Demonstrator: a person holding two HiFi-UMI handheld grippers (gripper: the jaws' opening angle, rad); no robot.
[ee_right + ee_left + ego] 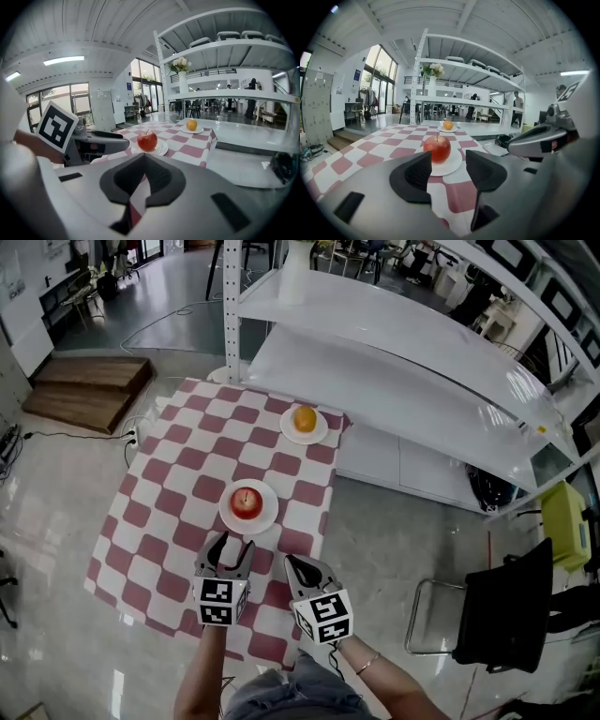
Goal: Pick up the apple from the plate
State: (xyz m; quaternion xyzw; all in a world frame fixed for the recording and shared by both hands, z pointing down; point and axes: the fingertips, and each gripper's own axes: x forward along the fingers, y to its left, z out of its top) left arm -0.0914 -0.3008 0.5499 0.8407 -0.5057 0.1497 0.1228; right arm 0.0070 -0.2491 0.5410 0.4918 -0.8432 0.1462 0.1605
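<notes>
Left hand-held gripper is held open and empty, right hand-held gripper closed, over the checked surface. On the plate just ahead, the apple is seen. Approach judged under way: open jaws must be brought around it.

Your head camera looks steeply down on the checkered surface. Both gripper cameras sit low near its front edge, looking across it; all three share the apple.
</notes>
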